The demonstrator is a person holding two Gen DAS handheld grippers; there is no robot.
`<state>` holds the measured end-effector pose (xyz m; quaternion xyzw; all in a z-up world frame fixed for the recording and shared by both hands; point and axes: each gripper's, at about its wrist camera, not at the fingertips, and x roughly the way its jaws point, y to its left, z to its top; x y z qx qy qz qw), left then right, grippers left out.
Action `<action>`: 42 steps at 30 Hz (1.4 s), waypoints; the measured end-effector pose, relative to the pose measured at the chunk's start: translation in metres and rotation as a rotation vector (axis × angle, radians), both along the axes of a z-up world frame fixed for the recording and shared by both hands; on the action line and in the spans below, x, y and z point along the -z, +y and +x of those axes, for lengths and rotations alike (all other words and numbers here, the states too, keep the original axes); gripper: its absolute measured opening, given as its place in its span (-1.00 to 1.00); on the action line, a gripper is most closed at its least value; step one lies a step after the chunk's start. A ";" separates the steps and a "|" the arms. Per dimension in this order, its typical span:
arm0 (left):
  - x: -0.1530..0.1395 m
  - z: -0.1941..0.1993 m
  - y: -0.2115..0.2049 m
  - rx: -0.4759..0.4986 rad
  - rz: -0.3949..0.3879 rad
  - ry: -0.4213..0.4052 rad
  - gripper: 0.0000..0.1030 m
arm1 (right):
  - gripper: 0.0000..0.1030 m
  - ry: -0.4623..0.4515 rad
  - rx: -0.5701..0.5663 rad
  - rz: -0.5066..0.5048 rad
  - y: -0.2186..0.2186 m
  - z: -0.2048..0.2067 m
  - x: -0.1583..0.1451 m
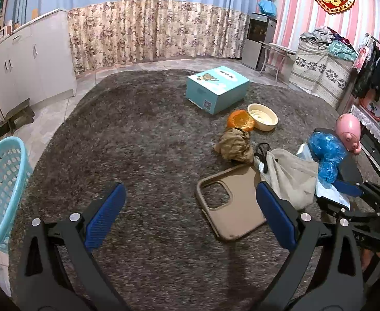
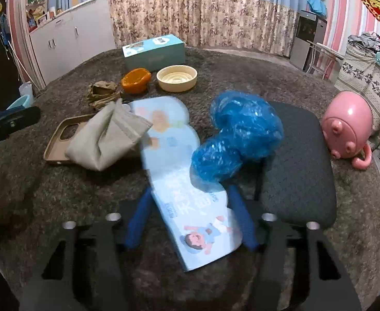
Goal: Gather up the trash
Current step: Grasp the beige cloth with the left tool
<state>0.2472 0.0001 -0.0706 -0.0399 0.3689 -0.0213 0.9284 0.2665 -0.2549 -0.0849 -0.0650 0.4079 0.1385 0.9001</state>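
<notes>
Grey carpet [image 1: 151, 134]; left hand-held gripper [image 1: 190, 217] wide, angled down; right hand-held gripper [image 2: 190, 215] half-closed, straddling printed card [image 2: 179, 181], grip unclear

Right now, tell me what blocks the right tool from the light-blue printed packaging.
Nothing visible blocks it: the right tool already straddles the printed packaging. A crumpled blue plastic bag overlaps its far right edge, beside the right finger.

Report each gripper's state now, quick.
Left gripper: open, holding nothing.
Right gripper: jaws either side of the light-blue printed card; grip cannot be told.
</notes>
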 end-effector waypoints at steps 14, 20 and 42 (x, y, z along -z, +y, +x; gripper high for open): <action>0.013 0.003 -0.068 0.163 0.011 0.006 0.89 | 0.12 -0.119 0.222 -0.053 -0.060 -0.067 -0.026; 0.024 0.009 -0.086 0.246 0.002 0.046 0.27 | 0.12 -0.111 0.251 -0.033 -0.067 -0.065 -0.022; -0.036 -0.033 -0.022 0.153 -0.073 -0.066 -0.69 | 0.12 -0.257 0.238 -0.012 0.010 -0.085 -0.071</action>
